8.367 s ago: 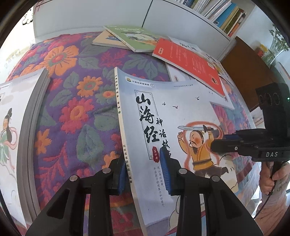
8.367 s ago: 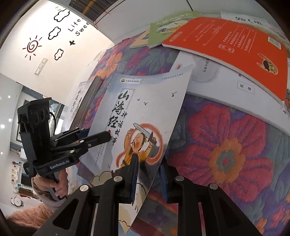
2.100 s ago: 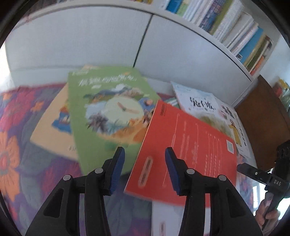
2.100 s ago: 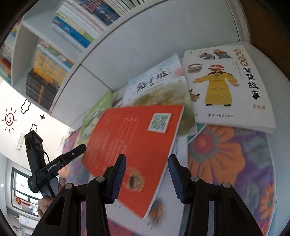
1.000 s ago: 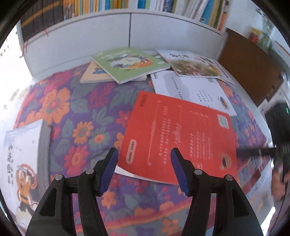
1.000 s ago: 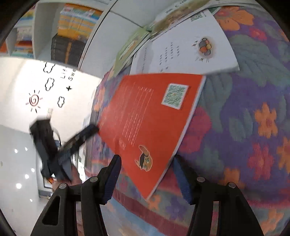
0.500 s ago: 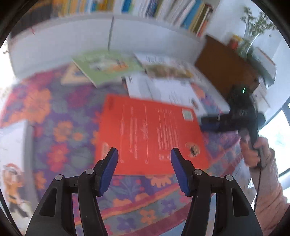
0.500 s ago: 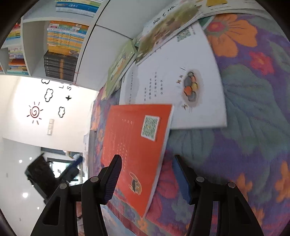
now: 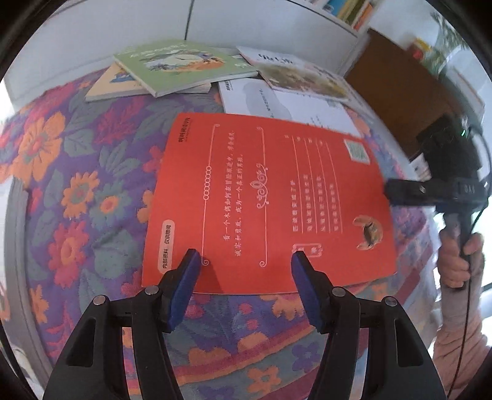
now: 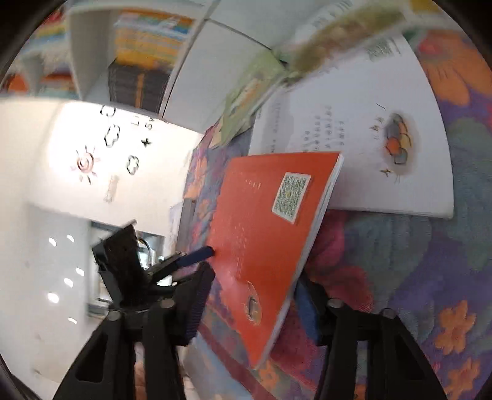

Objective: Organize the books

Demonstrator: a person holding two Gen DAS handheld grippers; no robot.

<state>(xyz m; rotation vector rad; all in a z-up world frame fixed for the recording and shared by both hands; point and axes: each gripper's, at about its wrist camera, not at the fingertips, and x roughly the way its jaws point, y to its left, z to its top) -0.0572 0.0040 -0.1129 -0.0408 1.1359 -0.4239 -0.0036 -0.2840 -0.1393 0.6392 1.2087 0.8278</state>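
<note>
A red book (image 9: pixel 264 197) lies back cover up on the floral rug (image 9: pixel 86 190). My left gripper (image 9: pixel 245 264) hovers over its near edge, jaws apart and still opening, nothing pinched between them. In the right wrist view the red book (image 10: pixel 261 234) is tilted, its edge raised off the rug. My right gripper (image 10: pixel 252 300) straddles that raised corner, one finger over the cover and one under it. Its jaws are closing and a gap still shows. The left gripper (image 10: pixel 193 258) touches the cover's far side. The right gripper (image 9: pixel 396 192) meets the book's right edge.
A green book (image 9: pixel 184 64) lies on a yellow one (image 9: pixel 113 86) at the back. A white book (image 9: pixel 286 104) and a picture book (image 9: pixel 304 77) lie right of them. A grey-edged stack (image 9: pixel 15 246) sits at the left. White cupboards (image 9: pixel 123 27) and a brown cabinet (image 9: pixel 399 77) border the rug.
My left gripper has dropped closer to the red book. The right gripper has come in at the book's right edge, its jaws have narrowed around the corner, and that edge has lifted.
</note>
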